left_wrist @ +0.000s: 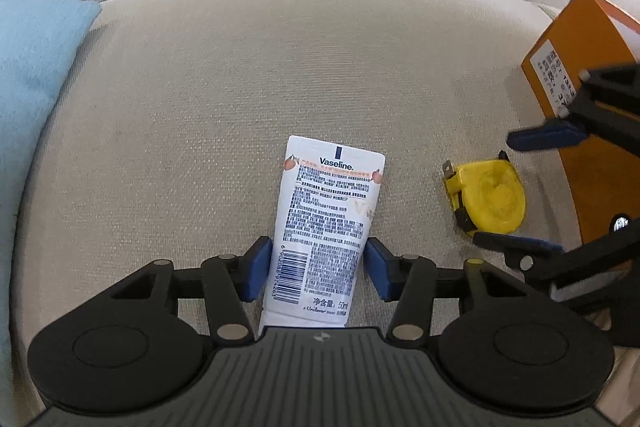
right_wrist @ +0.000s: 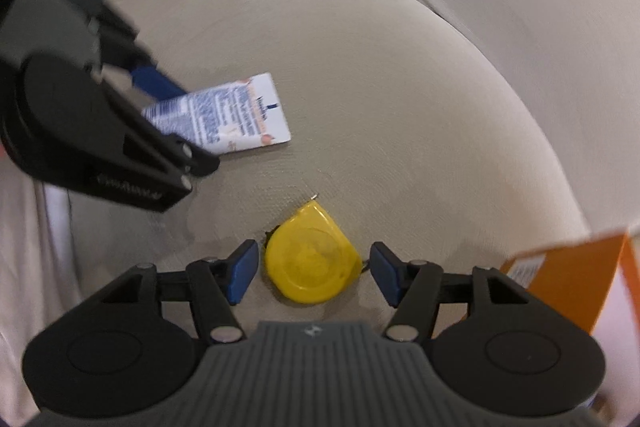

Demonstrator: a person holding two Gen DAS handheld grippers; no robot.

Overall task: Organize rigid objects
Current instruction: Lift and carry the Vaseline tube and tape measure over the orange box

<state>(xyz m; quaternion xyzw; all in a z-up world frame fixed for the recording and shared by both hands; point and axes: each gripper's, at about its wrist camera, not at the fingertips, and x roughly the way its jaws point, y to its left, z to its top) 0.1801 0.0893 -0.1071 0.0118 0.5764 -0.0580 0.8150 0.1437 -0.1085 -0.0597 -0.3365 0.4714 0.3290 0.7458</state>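
On the beige sofa cushion, nothing looks sorted yet: orange box, Vaseline tube and yellow tape measure lie apart. My left gripper points steeply down, jaws parted astride the tube, seemingly unclamped. My right gripper likewise straddles the tape measure, gaps both sides.

A beige fabric sofa seat with a light blue cushion at its edge.
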